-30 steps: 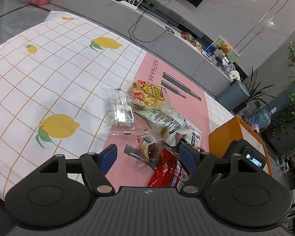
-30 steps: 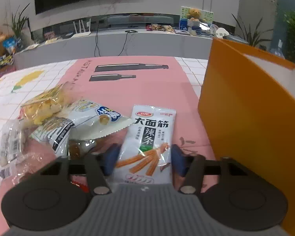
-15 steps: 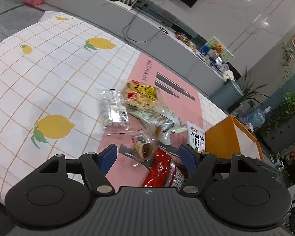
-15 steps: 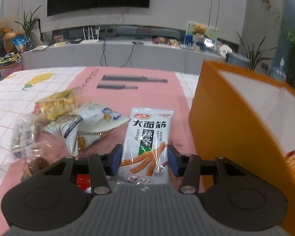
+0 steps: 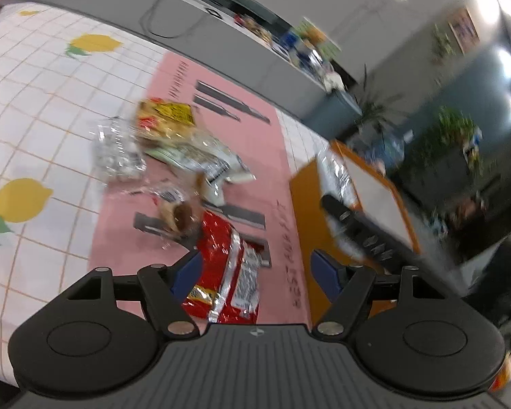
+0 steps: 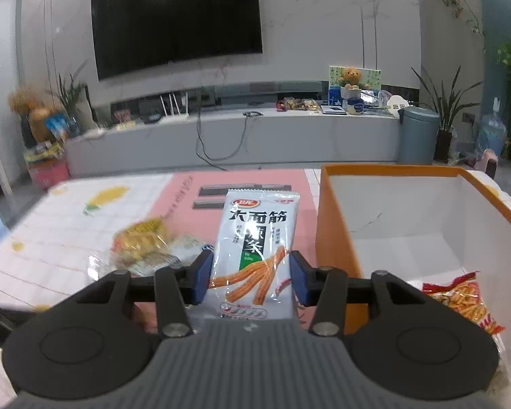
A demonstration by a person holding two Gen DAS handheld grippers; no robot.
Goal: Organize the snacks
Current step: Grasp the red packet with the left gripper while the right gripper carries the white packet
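My right gripper (image 6: 250, 277) is shut on a white spicy-strip packet (image 6: 259, 245) and holds it upright in the air, just left of the orange box (image 6: 334, 238). The box has a white inside and holds a red and yellow snack bag (image 6: 460, 301). My left gripper (image 5: 255, 269) is open and empty above a red foil packet (image 5: 226, 259) on the pink mat. The orange box (image 5: 303, 204) also shows in the left wrist view, with the right gripper's arm (image 5: 361, 231) over it. A pile of snacks lies further out: a yellow bag (image 5: 163, 116), a clear wrapped pack (image 5: 115, 150) and a small pastry (image 5: 179, 213).
The table carries a lemon-print cloth (image 5: 34, 102) and a pink mat (image 5: 255, 156). The yellow bag (image 6: 143, 238) and other packets lie left of my right gripper. A grey counter (image 6: 221, 136) and a TV (image 6: 177, 17) stand behind the table.
My right gripper has lifted the white packet off the mat and up beside the box, whose inside now shows. My left gripper has swung right, towards the red packet and the box.
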